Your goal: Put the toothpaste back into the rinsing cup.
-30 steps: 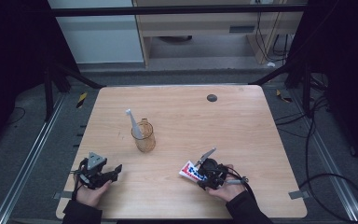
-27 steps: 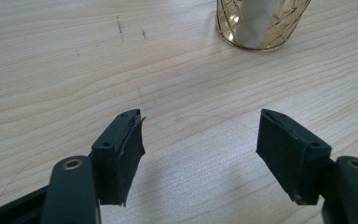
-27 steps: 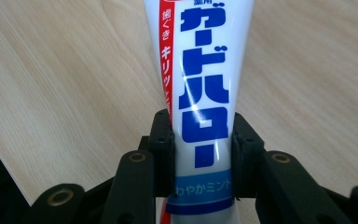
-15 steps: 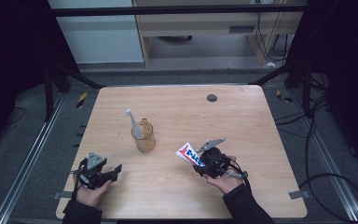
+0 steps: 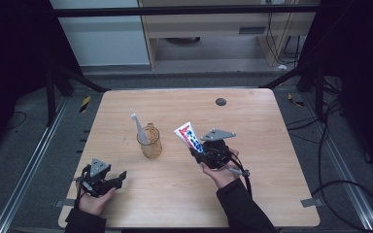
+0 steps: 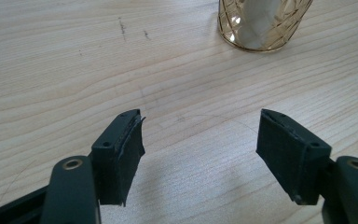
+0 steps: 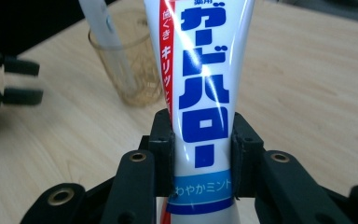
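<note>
The right hand-held gripper (image 5: 200, 148) is clamping the tube (image 5: 188, 137) between both jaws, holding it off the surface (image 5: 272, 145) near the cup (image 5: 150, 143); dropping it in is left. The left hand-held gripper (image 5: 119, 175) is resting wide open, holding nothing.

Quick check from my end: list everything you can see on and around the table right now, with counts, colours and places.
toothpaste tube: one, white with blue and red print, lifted off the table, clamped in the right gripper.
glass cup: one, amber, left of the table's centre.
toothbrush: one, white, standing tilted in the glass cup.
dark round disc: one, near the table's far edge.
table: one, light wood.
left gripper: one, black, jaws open with nothing between them, low over the table's near left corner.
right gripper: one, black, jaws shut on the toothpaste tube, right of the glass cup.
</note>
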A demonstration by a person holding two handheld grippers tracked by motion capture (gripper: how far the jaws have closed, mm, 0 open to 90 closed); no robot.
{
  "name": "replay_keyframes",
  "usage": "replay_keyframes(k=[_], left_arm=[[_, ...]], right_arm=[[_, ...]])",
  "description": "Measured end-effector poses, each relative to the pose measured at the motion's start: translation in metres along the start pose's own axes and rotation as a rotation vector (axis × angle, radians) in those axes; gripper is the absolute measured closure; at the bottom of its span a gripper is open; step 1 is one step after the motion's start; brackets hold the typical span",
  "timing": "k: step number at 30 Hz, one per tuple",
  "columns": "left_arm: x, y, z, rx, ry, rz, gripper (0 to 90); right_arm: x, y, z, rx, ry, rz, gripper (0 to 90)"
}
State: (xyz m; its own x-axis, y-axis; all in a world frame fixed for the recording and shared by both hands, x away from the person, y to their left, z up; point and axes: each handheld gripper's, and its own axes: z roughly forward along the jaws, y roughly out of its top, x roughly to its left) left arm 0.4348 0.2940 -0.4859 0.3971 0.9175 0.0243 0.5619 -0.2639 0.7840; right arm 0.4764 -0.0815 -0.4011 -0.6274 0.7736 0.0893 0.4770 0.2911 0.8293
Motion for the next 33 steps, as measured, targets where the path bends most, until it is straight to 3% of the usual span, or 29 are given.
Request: replay_keyframes(k=[12, 28, 33], left_arm=[[0.001, 0.000, 0.000, -0.002, 0.001, 0.001, 30.4], [0.001, 0.000, 0.000, -0.002, 0.001, -0.001, 30.6], [0.001, 0.000, 0.000, -0.003, -0.001, -0.003, 30.5]], right_arm=[[0.003, 0.013, 0.011, -0.187, -0.053, 0.062, 67.7], [0.013, 0.023, 0.037, -0.327, -0.163, 0.098, 67.7], [0.018, 0.029, 0.046, -0.364, -0.179, 0.095, 67.6]])
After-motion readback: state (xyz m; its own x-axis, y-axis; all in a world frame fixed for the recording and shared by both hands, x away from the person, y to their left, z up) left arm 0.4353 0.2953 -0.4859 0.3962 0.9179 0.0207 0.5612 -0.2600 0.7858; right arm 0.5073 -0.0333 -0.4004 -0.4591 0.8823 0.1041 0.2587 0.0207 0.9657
